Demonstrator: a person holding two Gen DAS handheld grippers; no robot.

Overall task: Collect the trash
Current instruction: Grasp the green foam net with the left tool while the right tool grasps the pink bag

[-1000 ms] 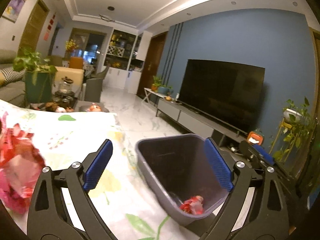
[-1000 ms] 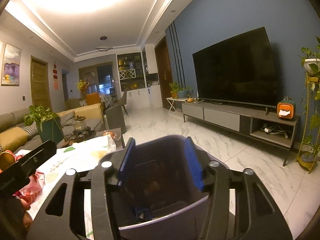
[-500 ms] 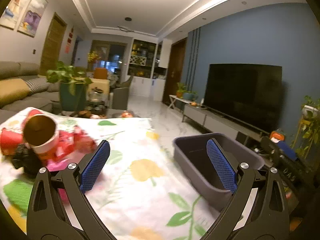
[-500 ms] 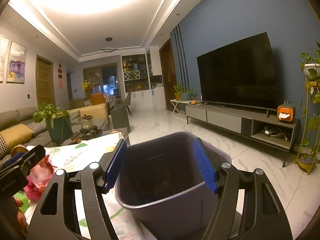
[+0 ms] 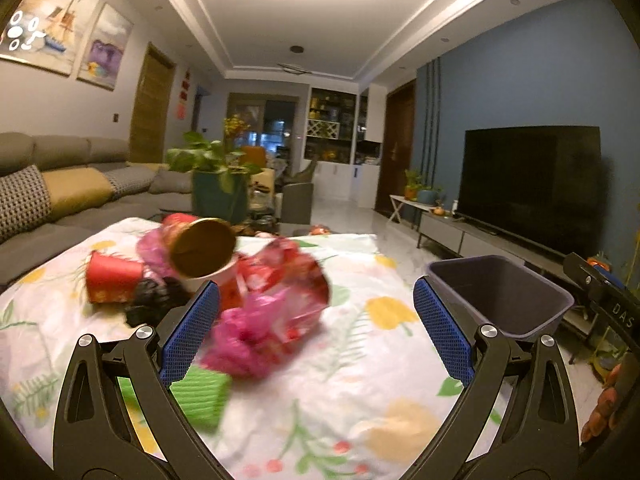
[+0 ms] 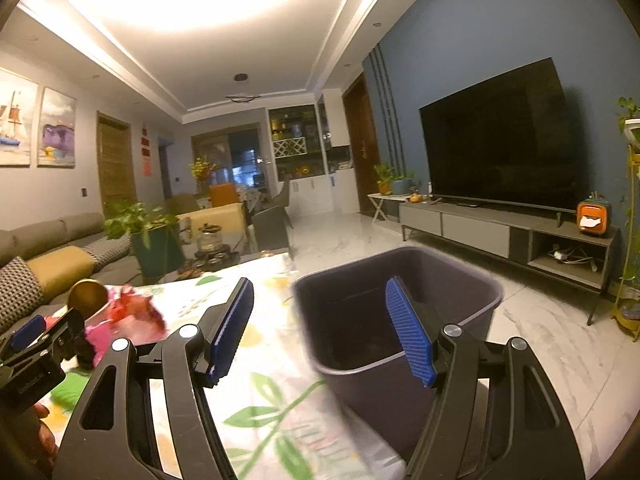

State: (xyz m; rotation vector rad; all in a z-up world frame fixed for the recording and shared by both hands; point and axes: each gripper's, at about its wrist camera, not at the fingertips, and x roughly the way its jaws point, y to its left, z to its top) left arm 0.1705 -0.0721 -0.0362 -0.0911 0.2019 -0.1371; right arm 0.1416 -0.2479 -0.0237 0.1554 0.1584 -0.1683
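Living-room light falls warm over a floral tabletop [image 5: 360, 360] with a sofa behind it and a television on the blue wall. Most of the trash sits uncollected in 1 heap left of the grey bin [image 5: 500, 296]: a red-and-pink crumpled wrapper [image 5: 276, 300], a paper tube [image 5: 204, 248] lying on its side with its open end toward the camera, a red cup [image 5: 114, 282], something dark beside the cup, and a green piece [image 5: 200, 396] nearest the camera. The bin stands at the tabletop's right edge, well apart from the heap. The left gripper [image 5: 316, 328] faces the heap with its fingers spread wide and nothing between them; the wrapper looks the likely next pick. The right gripper [image 6: 320, 332] also has its fingers parted and empty, and sits just short of the bin's rim. By this look the job is early, with nearly everything left. Only the left view shows the whole heap; only the right view looks into the bin's dark inside, though its contents cannot be made out
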